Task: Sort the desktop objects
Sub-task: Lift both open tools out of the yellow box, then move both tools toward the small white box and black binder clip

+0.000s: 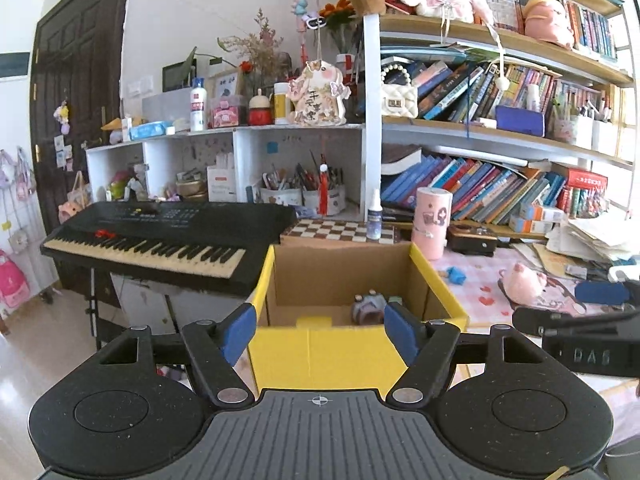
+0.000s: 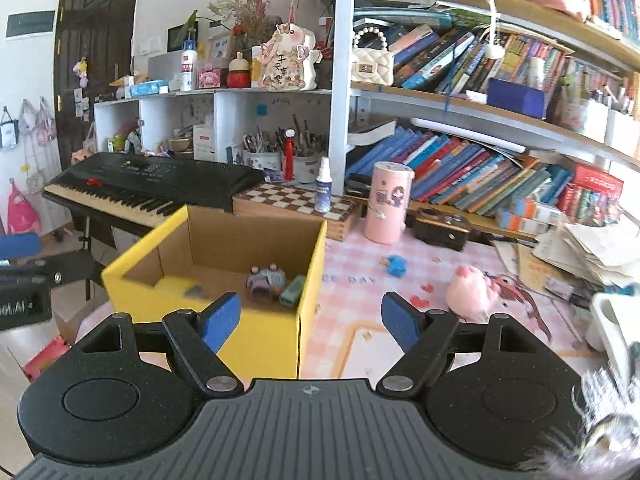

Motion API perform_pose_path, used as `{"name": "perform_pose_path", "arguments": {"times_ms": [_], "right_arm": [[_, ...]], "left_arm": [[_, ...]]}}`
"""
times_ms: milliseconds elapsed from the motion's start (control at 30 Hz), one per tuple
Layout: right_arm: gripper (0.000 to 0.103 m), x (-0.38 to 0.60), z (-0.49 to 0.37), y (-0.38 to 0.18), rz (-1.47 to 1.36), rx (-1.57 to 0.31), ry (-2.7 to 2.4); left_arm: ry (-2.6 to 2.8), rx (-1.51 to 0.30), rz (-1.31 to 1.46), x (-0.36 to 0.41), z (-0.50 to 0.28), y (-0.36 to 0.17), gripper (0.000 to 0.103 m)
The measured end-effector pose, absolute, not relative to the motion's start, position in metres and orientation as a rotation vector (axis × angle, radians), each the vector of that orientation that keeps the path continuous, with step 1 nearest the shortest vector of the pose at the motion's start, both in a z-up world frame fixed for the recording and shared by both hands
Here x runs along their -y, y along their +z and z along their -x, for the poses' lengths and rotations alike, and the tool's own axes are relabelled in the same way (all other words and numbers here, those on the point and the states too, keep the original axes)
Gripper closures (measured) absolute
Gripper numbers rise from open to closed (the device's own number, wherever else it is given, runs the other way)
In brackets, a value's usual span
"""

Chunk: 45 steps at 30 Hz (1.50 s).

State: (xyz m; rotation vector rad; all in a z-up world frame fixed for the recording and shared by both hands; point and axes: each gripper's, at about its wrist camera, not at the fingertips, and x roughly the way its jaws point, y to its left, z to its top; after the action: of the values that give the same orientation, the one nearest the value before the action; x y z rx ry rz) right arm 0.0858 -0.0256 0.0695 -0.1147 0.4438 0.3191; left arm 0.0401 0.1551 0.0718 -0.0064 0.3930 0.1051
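Both pairs of jaws stood wide apart with nothing between their blue pads: the left gripper (image 1: pixel 320 326) hung just in front of the yellow cardboard box (image 1: pixel 320 354), and the right gripper (image 2: pixel 310 318) hung over that box's near right corner and the pink checked tablecloth (image 2: pixel 360 280) beside it. No earlier view was there to compare.

Inside the box (image 2: pixel 256 336), on its brown floor, lay a small purple-grey toy (image 2: pixel 265 280) and, touching it on the right against the box wall, a little green block (image 2: pixel 292 291). A yellow flap (image 2: pixel 174 282) lay folded down on the floor at the box's left side.

Right of the box, on the tablecloth, a small blue toy (image 2: pixel 394 265) lay near, and farther right a pink pig plush (image 2: pixel 472 290) rested on its side. Behind the box stood a brown-and-white chequered board (image 2: pixel 296 202) with a white spray bottle (image 2: pixel 323 186) upright on it, and just right of that a tall pink cylinder (image 2: pixel 388 202). A dark brown box with round holes (image 2: pixel 440 230) sat beside the cylinder. Left of and behind the yellow box, a black electronic keyboard (image 2: pixel 144 188) stood on its stand. Bookshelves (image 2: pixel 480 176) crammed with leaning books filled the wall to the box's right rear, and loose papers (image 2: pixel 592 248) were heaped at the far right.
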Motion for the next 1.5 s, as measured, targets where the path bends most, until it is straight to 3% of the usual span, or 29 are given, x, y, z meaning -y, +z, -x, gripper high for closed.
{"name": "perform_pose_path", "arguments": {"times_ms": [667,1500], "right_arm": [[0.025,0.032,0.024,0.028,0.168,-0.488,0.259],[0.025,0.095,0.005,0.008,0.093,-0.607,0.060]], "left_arm": [[0.048,-0.525,0.017,-0.128,0.027,0.026,0.029],[-0.181,-0.619,-0.002,-0.067,-0.020,0.008,0.029]]}}
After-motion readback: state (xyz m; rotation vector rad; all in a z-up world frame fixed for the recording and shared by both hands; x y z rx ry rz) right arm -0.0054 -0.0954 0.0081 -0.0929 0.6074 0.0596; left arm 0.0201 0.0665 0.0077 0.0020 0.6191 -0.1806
